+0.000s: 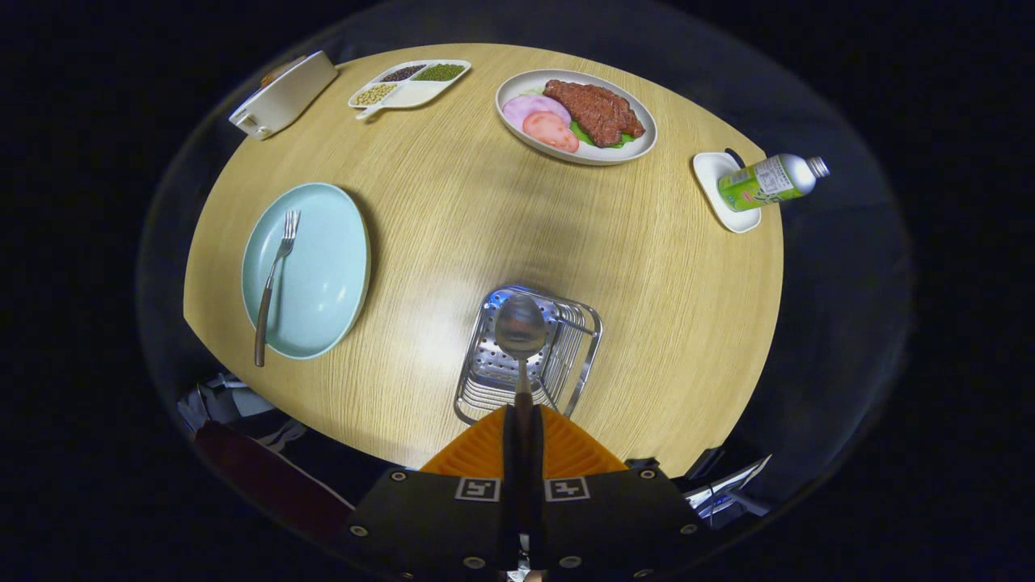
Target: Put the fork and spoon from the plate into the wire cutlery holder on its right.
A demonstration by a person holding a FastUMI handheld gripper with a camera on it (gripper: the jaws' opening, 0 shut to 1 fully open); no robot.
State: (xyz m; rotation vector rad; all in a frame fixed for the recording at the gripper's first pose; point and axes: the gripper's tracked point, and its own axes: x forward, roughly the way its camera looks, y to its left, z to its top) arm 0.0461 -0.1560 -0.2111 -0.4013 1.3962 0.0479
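My gripper [522, 416] is shut on the handle of a metal spoon [520, 327]. The spoon's bowl points away from me and hangs right above the wire cutlery holder [584, 356], which stands on the wooden table just ahead of the fingers. To the left of the holder lies a light blue plate [323, 279]. A fork [273, 283] with a dark handle rests across the plate's left half, tines pointing away from me, handle end sticking out over the near rim.
Beyond the holder, a white oval plate [639, 149] with meat and ham slices sits at the table's far side. A divided dish of beans [408, 95] and a white box [283, 95] stand far left. A green bottle [768, 182] lies on a small white dish [716, 182] far right.
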